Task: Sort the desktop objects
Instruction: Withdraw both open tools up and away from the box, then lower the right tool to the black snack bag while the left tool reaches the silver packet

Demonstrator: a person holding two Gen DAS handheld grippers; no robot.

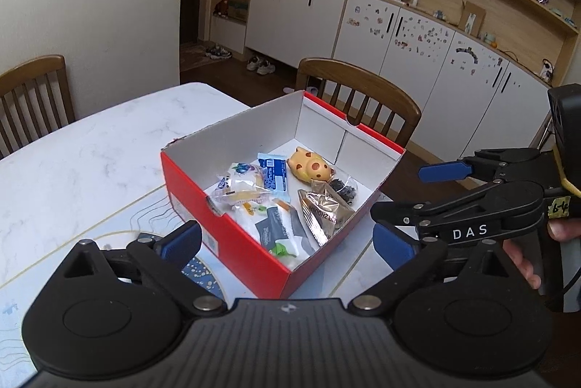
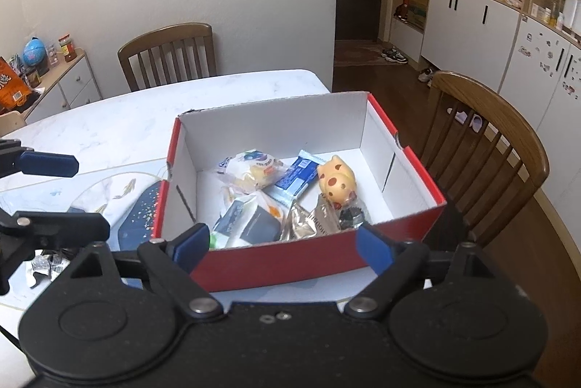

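One red shoebox (image 2: 287, 261) with white inside walls sits on the white surface (image 2: 120, 119), directly ahead of both claws. Stiff cardboard and probably light, it is best gripped by a side wall's rim. Inside lie about seven small things, crowded and overlapping, so the count is approximate. One yellow spotted toy animal (image 2: 336, 183) lies at the far right; it looks firm and smooth, best taken across its body. One blue wrapped bar (image 2: 296, 177) sits just left of it. Roughly five crinkly snack packets (image 2: 250, 170), light, slippery and crushable, should pinch best at a sealed edge. Small foil-wrapped pieces (image 2: 47, 266) lie outside, beneath the left claw (image 1: 287, 242). Left claw and right claw (image 2: 281, 248) are both released, holding nothing.
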